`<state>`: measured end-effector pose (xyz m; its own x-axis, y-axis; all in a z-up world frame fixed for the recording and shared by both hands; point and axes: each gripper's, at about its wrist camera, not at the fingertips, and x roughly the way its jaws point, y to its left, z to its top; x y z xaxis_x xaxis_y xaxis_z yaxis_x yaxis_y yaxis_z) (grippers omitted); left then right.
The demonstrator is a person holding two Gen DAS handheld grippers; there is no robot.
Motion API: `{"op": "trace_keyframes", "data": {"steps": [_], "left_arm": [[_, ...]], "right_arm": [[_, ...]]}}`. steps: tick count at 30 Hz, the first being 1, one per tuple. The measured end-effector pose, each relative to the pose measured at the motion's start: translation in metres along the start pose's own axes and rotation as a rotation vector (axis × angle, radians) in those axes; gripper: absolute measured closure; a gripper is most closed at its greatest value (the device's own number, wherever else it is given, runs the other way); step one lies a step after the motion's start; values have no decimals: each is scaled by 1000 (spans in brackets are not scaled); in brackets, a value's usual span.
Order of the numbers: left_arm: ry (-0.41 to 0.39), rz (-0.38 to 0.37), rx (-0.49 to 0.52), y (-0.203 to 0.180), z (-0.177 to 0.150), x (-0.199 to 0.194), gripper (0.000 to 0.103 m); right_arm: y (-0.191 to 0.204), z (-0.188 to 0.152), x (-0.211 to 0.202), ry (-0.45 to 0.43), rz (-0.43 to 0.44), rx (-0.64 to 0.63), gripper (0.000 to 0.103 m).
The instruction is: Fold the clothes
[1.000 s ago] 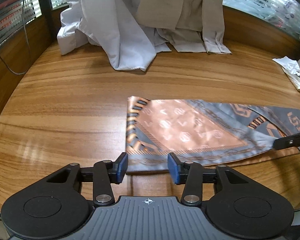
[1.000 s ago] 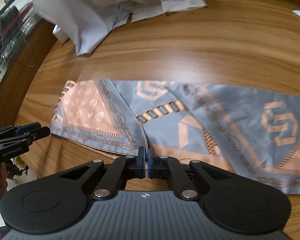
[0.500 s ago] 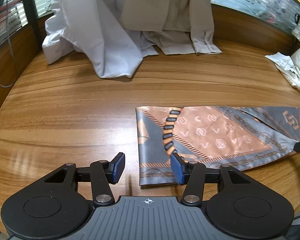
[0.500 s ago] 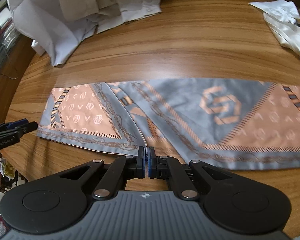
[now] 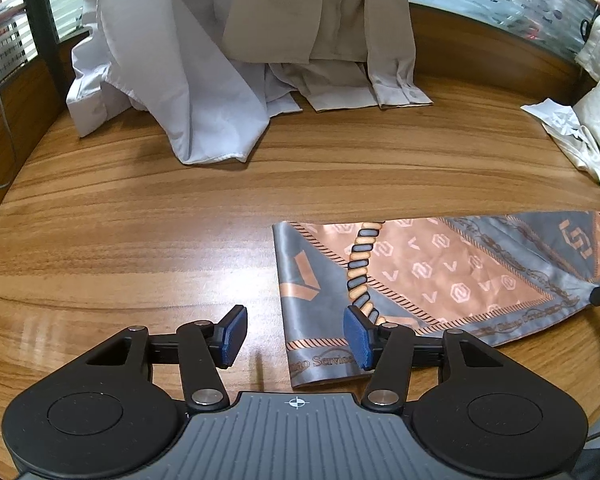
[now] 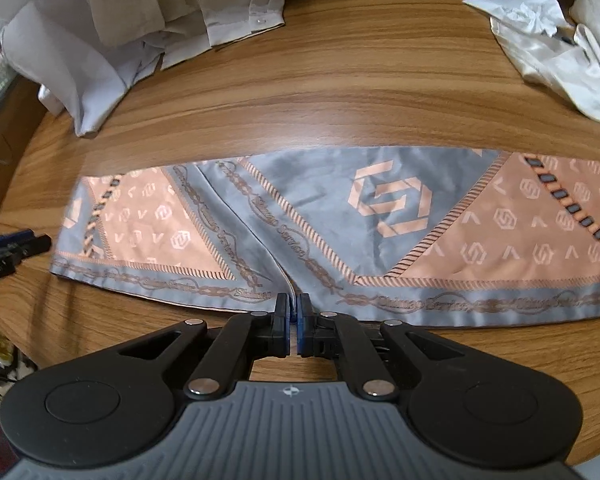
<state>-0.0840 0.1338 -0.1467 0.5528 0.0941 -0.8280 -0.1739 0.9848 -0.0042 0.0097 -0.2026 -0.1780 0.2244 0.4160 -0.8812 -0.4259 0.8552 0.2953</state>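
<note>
The scarf (image 6: 324, 232), a grey and copper satin band already narrowed into a long strip, lay flat on the desk (image 5: 140, 240) near its front edge, running left to right. Over the last second it had slid rightward in the left view, so that its short left end, which had sat between the left fingers, now lay mostly under the right-hand pad. The right hand-held gripper (image 6: 293, 314) was clenched on the near hem around the strip's middle, where a small crease rose from the pinch, and had kept that hold throughout. The left hand-held gripper (image 5: 296, 336) stood released, its blue pads spread wide just above the scarf's end corner. That shift suggests the strip was being dragged or straightened toward the right before a cross fold, with the left one lining up on the end; whether it would grip there cannot be told. Script along the border read "Service" preceded by a word that was too small to make out. Further out, pale shirts (image 5: 204, 80) hung and pooled at the desk's back edge, and a crumpled cream garment (image 6: 548, 36) lay at the far right.
</note>
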Motion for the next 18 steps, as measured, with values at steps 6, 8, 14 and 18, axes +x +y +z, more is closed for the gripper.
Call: {"op": "trace_keyframes", "data": {"steps": [6,8,14,18], "left_arm": [[20,-12,-66,9,-1,8,47],[20,-18,-98,12,-1,10,49],[43,-68,-224,22,1,20,66],[48,-69,-283,27,1,25,77]], "right_arm": [[-8,-4,-6,-14,-39,14,89],[-12,-6,-10,-18,-53,20,89],[-19,-9,-23,-33,-69,38,89],[-14,-5,-31,-48,-55,28,89]]}}
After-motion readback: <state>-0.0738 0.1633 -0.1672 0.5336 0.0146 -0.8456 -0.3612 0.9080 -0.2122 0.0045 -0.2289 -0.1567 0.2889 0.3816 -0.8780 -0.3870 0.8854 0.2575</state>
